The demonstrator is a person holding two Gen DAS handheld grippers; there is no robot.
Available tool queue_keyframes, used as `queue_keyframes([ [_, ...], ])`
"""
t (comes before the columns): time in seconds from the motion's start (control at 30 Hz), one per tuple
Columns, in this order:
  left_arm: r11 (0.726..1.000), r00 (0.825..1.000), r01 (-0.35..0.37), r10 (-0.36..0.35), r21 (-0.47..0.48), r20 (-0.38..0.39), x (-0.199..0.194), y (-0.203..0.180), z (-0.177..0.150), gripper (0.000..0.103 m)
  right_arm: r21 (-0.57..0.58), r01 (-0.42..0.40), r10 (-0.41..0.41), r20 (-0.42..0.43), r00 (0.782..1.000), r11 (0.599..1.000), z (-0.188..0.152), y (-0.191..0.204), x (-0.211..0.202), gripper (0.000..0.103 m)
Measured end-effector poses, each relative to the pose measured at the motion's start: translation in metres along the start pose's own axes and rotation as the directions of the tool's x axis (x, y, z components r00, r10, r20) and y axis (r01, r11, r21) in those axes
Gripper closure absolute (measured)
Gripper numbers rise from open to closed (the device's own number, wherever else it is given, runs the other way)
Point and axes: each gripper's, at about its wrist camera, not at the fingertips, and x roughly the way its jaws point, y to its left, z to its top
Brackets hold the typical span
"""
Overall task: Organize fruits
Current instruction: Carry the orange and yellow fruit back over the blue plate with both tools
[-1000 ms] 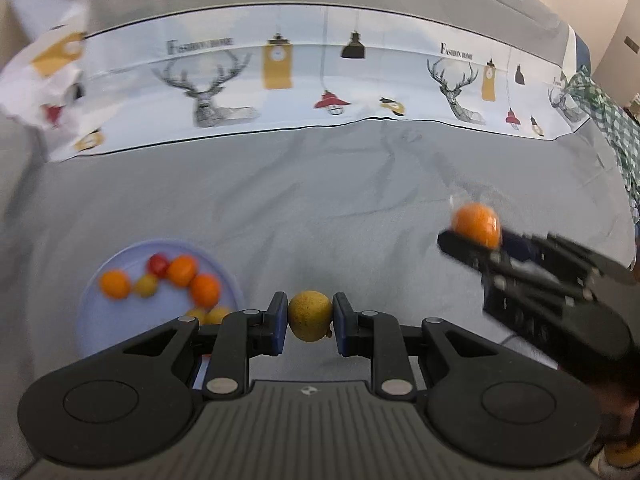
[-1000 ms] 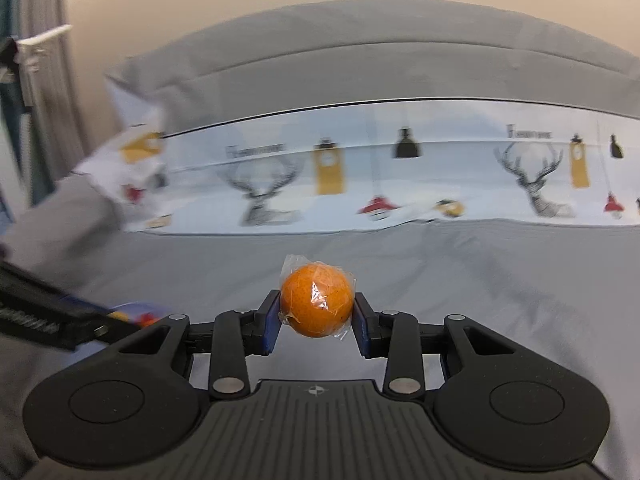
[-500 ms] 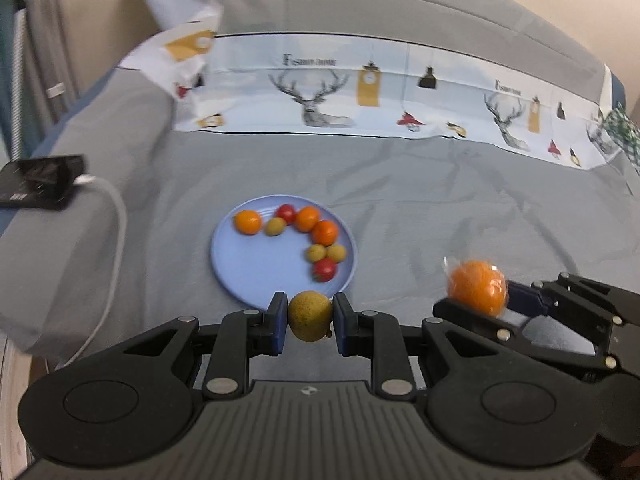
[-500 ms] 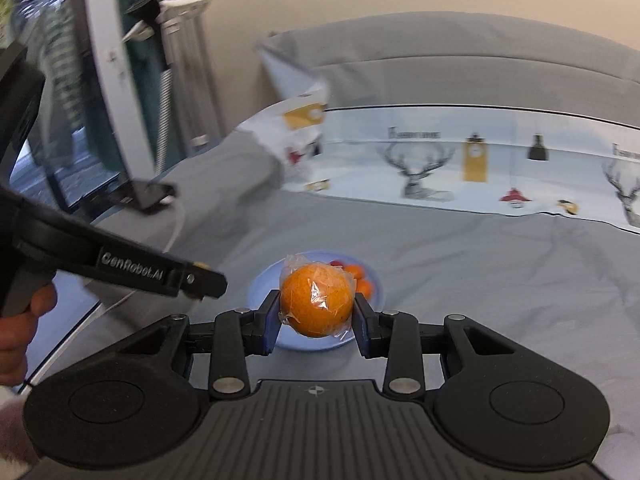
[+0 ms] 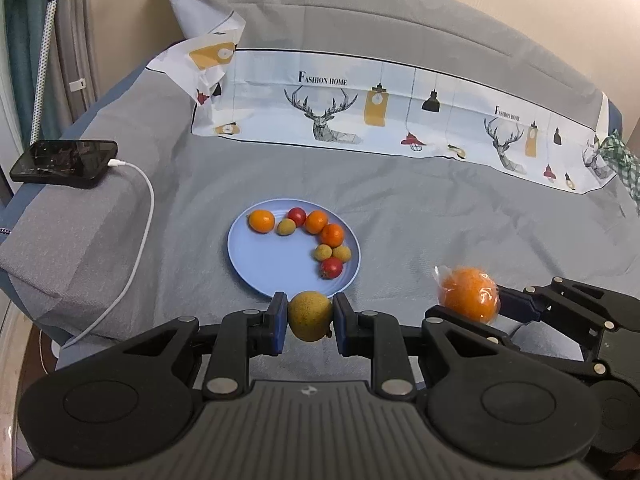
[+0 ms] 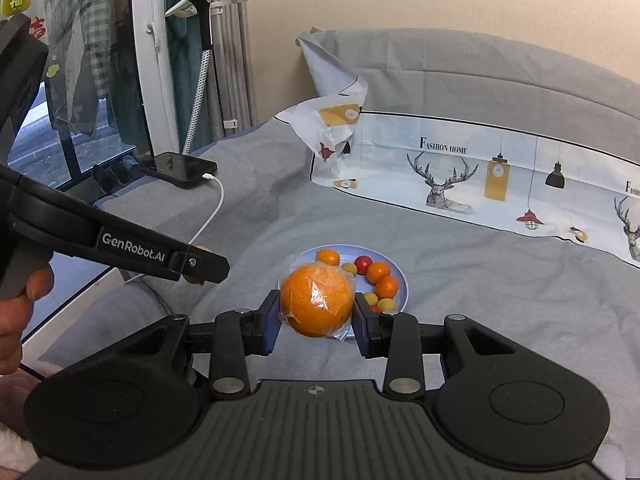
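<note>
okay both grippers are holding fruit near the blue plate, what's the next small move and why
Probably ease the left gripper forward and down over the blue plate. It is shut on the yellow-green fruit just short of the near rim, and the plate's near left part is bare, while the other small fruits line the far and right sides.

Pale blue plate (image 5: pixel 256 256) holding orange, red and yellow-green small fruits (image 5: pixel 316 240). Grey bedspread (image 5: pixel 440 216). White printed cloth (image 5: pixel 400 112) patterned with grey deer, mustard clocks, black and red lamps. Yellow-green fruit (image 5: pixel 310 315) between blue-padded black tongs (image 5: pixel 310 322). Clear-wrapped orange (image 6: pixel 317 304). Black phone (image 5: pixel 64 158), white cable (image 5: pixel 136 240).
</note>
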Motion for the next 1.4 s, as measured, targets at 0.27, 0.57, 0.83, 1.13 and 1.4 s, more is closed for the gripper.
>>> queue_keyframes([
  [0.27,1.000,1.000,0.001,-0.001,-0.005,-0.009,0.006,0.001,0.001,0.077,0.002,0.007,-0.007,-0.009,1.000,1.000,-0.002,0.000,0.003,0.065],
  [0.57,1.000,1.000,0.000,0.000,-0.012,-0.019,0.012,0.002,0.005,0.077,0.007,0.007,-0.007,-0.026,1.000,1.000,0.000,0.000,0.007,0.065],
  [0.83,1.000,1.000,-0.003,0.003,-0.021,-0.016,0.017,0.004,0.010,0.077,0.010,0.015,-0.015,-0.039,0.999,1.000,0.000,-0.002,0.013,0.065],
  [1.13,0.999,1.000,-0.013,0.012,-0.033,-0.028,0.029,0.012,0.020,0.077,0.014,0.019,-0.018,-0.060,0.998,1.000,0.002,-0.006,0.023,0.065],
  [1.4,0.999,0.999,-0.034,0.033,-0.039,-0.034,0.054,0.021,0.041,0.077,0.024,0.033,-0.031,-0.069,0.997,0.999,0.012,-0.017,0.047,0.065],
])
